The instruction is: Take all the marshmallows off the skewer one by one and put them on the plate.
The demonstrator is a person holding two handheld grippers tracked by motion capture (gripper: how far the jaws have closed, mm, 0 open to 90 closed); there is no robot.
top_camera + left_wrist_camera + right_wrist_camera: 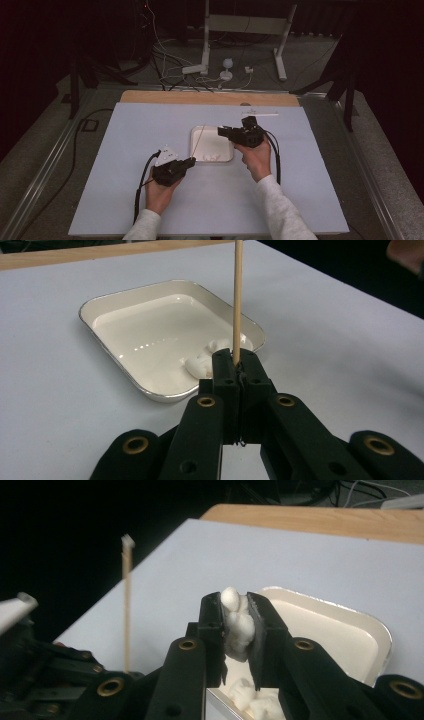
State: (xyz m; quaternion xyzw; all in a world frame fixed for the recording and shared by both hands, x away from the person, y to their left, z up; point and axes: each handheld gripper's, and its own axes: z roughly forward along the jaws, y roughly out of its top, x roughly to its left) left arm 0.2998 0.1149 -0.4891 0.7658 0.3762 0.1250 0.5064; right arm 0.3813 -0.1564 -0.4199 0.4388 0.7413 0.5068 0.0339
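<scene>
Skewer and marshmallow, both gripped.
Left gripper (239,365) clamps thin upright wooden skewer (237,300); right gripper (239,612) pinches squashed white marshmallow (236,627) above the tray (350,630).

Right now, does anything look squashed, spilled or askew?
The marshmallow in the right gripper looks squashed between the jaws. The skewer stands upright in the left gripper. Nothing has spilled from the tray.

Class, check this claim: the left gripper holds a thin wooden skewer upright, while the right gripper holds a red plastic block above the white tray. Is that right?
One thing is wrong. The right gripper holds soft white marshmallow pieces, not a red block, as the right gripper view shows. The left gripper does hold the thin wooden skewer upright by the white tray.
</scene>
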